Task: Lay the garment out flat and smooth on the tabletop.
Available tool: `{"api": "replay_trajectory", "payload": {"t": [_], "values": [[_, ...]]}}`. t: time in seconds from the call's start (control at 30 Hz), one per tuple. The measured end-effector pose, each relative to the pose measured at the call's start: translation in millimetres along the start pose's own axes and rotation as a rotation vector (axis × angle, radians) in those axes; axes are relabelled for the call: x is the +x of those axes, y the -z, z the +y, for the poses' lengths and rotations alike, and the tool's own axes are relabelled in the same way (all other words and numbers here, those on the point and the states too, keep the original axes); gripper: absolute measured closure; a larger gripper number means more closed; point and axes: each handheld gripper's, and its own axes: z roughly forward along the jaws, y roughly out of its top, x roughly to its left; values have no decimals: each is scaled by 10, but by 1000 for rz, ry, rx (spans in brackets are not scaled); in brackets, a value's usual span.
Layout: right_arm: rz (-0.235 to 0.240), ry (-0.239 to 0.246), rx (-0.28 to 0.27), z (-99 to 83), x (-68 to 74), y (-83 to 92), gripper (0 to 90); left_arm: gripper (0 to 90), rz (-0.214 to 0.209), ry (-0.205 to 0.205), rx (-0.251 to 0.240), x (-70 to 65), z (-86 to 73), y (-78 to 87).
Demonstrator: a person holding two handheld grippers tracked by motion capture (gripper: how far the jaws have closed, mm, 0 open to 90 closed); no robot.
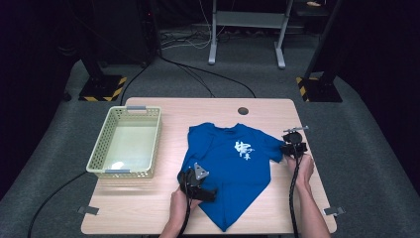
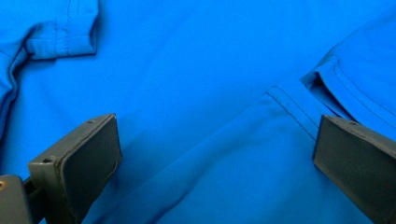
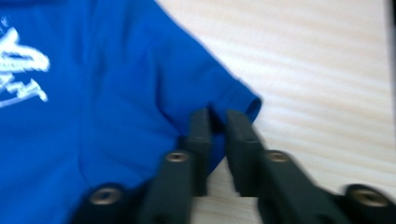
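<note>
I am seeing the right gripper (image 3: 218, 122) sitting at the sleeve (image 3: 233, 100) of the blue T-shirt (image 1: 233, 166), its 2 jaws narrow with a slim gap between them and a fold of the sleeve hem lying in that gap; I cannot tell if the pads are pinching it. The left gripper (image 2: 215, 154) is hovering over the shirt's lower left part, jaws wide, nothing between them. The shirt is lying spread on the wooden table (image 1: 148, 208), right of the pale basket (image 1: 126, 141).
</note>
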Motion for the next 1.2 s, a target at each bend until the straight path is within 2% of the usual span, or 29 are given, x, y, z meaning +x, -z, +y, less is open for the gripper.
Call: {"api": "replay_trajectory", "payload": {"t": [0.07, 0.13, 0.17, 0.2, 0.33, 0.47, 0.57, 0.73, 0.77, 0.93, 1.2], "values": [[8, 11, -51, 37, 65, 118, 668, 6, 0, 0, 0, 0, 0, 0], [44, 26, -91, 71, 181, 216, 541, 6, 0, 0, -1, 0, 0, 0], [76, 35, -95, 75, 249, 229, 470, 6, 0, 0, -1, 0, 0, 0], [101, 50, -91, 67, 320, 214, 403, 6, 0, 0, -1, 0, 0, 0], [146, 89, -56, -62, 552, 24, 168, 6, 0, 0, 0, 0, 0, 0], [160, 81, -58, -160, 670, -75, 52, 6, 0, 0, 0, 0, 0, 0], [161, 76, -70, -183, 685, -104, 0, 6, 0, 0, 0, 0, 0, 0], [161, 66, -53, -204, 647, -214, 0, 6, 1, -1, 0, -1, 1, -1], [149, 71, -59, -210, 640, -225, 0, 5, 2, 0, 0, -6, 4, -3], [151, 73, -63, -219, 606, -226, 0, 4, -1, -4, 0, -28, 23, -23], [131, 53, -67, -251, 421, -217, 0, 4, -9, -13, 2, -100, 85, -83]]}}
